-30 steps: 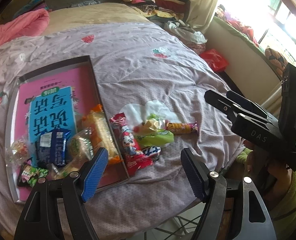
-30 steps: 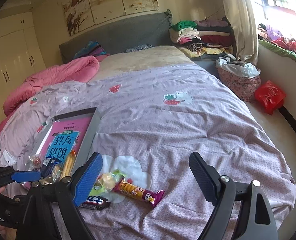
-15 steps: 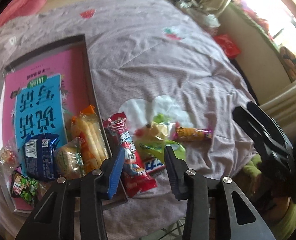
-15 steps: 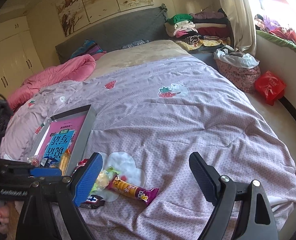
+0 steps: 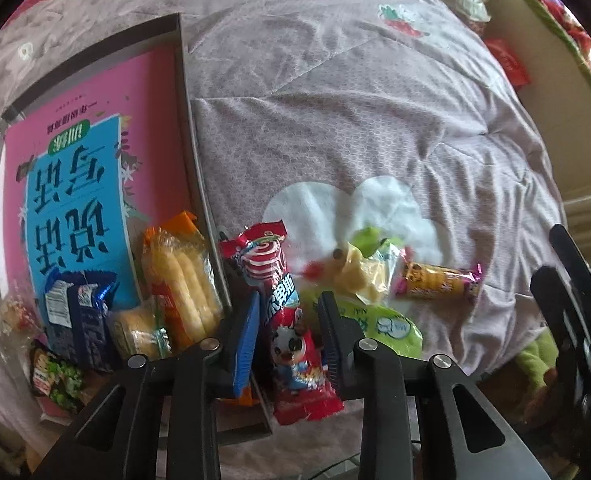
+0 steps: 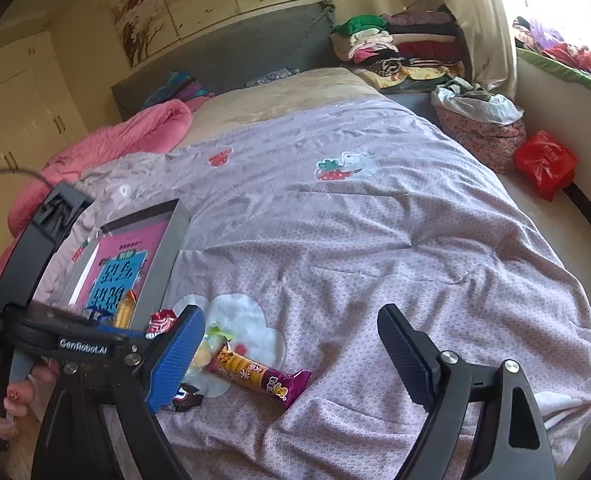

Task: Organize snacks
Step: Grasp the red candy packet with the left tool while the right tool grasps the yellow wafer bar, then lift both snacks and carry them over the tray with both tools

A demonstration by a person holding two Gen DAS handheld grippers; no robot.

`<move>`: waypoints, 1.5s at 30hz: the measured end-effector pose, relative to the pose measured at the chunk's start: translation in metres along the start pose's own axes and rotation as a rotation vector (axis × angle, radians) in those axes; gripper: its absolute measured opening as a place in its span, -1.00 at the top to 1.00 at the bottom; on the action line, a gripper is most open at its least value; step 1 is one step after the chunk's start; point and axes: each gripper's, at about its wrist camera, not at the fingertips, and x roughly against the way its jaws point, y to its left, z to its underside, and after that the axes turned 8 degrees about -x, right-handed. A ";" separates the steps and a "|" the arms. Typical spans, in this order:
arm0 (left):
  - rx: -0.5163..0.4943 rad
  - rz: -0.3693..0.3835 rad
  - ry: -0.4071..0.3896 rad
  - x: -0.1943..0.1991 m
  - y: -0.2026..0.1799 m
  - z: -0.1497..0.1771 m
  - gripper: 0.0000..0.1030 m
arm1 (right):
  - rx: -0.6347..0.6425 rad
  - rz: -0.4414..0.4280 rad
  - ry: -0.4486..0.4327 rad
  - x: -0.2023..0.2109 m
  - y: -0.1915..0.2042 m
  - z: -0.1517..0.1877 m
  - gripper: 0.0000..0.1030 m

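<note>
Left wrist view looked nearly straight down; the left gripper (image 5: 289, 334) was closing its jaws, with the red cartoon-cow snack packet (image 5: 287, 328) between them, though whether the pads already pressed it could not be told. That packet lay just outside the right wall of the grey tray (image 5: 193, 128) and hid part of the snacks behind it. Beside it sat a green pouch (image 5: 391, 328), half covered by the right finger, a yellowish wrapped sweet (image 5: 355, 272) blurred, and a purple-ended biscuit stick (image 5: 435, 280) further right. Inside the tray, on a pink and blue booklet (image 5: 75, 184), lay an orange pack of corn sticks (image 5: 179, 280), a dark blue packet (image 5: 77, 320), a small cake (image 5: 135, 330) and a green pea packet (image 5: 53, 380), cut by the gripper body. Right wrist view showed the right gripper (image 6: 291, 352) wide and empty above the lilac quilt (image 6: 375, 240), the biscuit stick below it. A dark wrapper (image 6: 185, 398) peeked out from behind its blue finger. Around: a pink duvet (image 6: 135, 132), folded clothes (image 6: 395, 44), a red bag (image 6: 545, 162).
</note>
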 end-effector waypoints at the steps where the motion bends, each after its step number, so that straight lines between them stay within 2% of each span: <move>1: -0.006 -0.014 0.003 -0.001 -0.002 -0.002 0.38 | 0.016 -0.006 0.013 -0.002 0.002 0.001 -0.71; 5: -0.023 -0.044 0.018 -0.007 -0.011 -0.011 0.38 | 0.108 -0.005 0.081 -0.013 0.011 0.007 -0.71; 13: 0.010 -0.025 0.024 -0.018 -0.012 -0.018 0.41 | 0.369 0.053 0.170 -0.037 0.039 0.030 -0.71; 16: 0.023 -0.001 0.011 -0.020 -0.011 -0.020 0.44 | 0.467 0.063 0.208 -0.051 0.046 0.039 -0.56; 18: 0.021 -0.001 0.007 -0.020 -0.012 -0.018 0.44 | 0.503 0.073 0.235 -0.060 0.049 0.043 -0.36; 21: 0.041 0.006 0.005 -0.020 -0.008 -0.010 0.45 | 0.538 0.085 0.271 -0.073 0.049 0.047 -0.21; 25: 0.054 0.001 -0.009 -0.020 -0.009 -0.007 0.48 | 0.521 0.049 0.292 -0.080 0.046 0.046 0.01; 26: 0.060 0.008 -0.015 -0.018 -0.006 -0.004 0.51 | 0.497 0.033 0.296 -0.081 0.043 0.044 0.12; 27: 0.066 0.021 -0.020 -0.020 -0.006 -0.004 0.54 | 0.475 0.021 0.297 -0.080 0.041 0.043 0.35; 28: 0.071 0.029 -0.023 -0.021 -0.005 -0.003 0.58 | 0.438 0.005 0.298 -0.079 0.036 0.040 0.48; 30: 0.077 0.032 -0.039 -0.020 -0.004 0.002 0.62 | 0.369 -0.015 0.295 -0.075 0.027 0.032 0.59; 32: 0.083 0.041 -0.054 -0.016 -0.006 0.006 0.68 | 0.274 -0.054 0.291 -0.070 0.015 0.026 0.59; 38: 0.066 0.082 -0.119 0.010 -0.008 0.024 0.69 | 0.074 -0.167 0.255 -0.058 -0.005 0.013 0.60; 40: 0.065 0.091 -0.142 0.019 -0.006 0.030 0.69 | 0.027 -0.200 0.243 -0.055 -0.008 0.012 0.60; 45: 0.062 0.091 -0.192 0.037 0.001 0.038 0.69 | 0.007 -0.210 0.196 -0.044 -0.002 0.009 0.60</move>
